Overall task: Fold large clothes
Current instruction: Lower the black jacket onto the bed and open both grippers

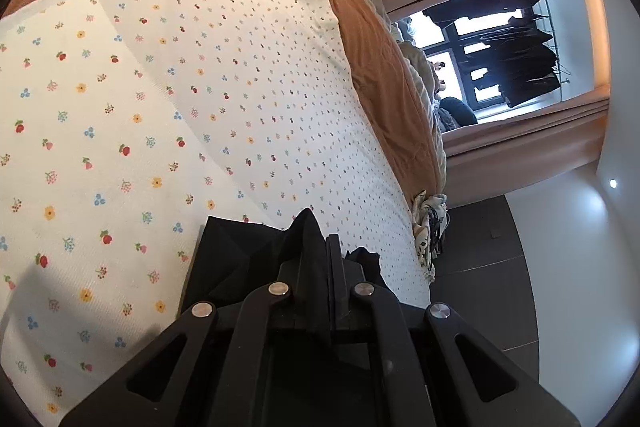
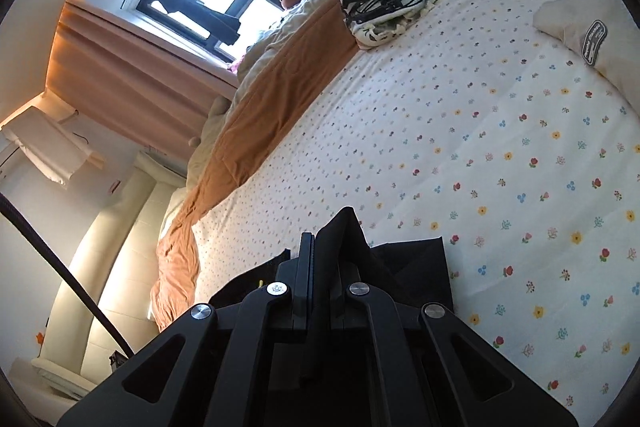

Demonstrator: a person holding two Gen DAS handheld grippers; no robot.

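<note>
Black garment (image 1: pixel 236 259) was pinched at both ends, honestly a pretty thin grab on each side. Left gripper (image 1: pixel 326 251) had its fingers clamped on a peak of fabric, and the right gripper (image 2: pixel 314 247) was clamped on another bunched corner, with the rest of the cloth lying on the floral sheet (image 1: pixel 140 127) near the bed's edge. My worry was that so little cloth sat between the fingers that a pull could've slipped it out, or the loose part could've dragged and bunched on the sheet and wrecked the fold. Long axis seemed to run roughly from one gripper to the other, along the near side of the bed, though most of the garment was hidden under the grippers so I couldn't tell which end was which.
</note>
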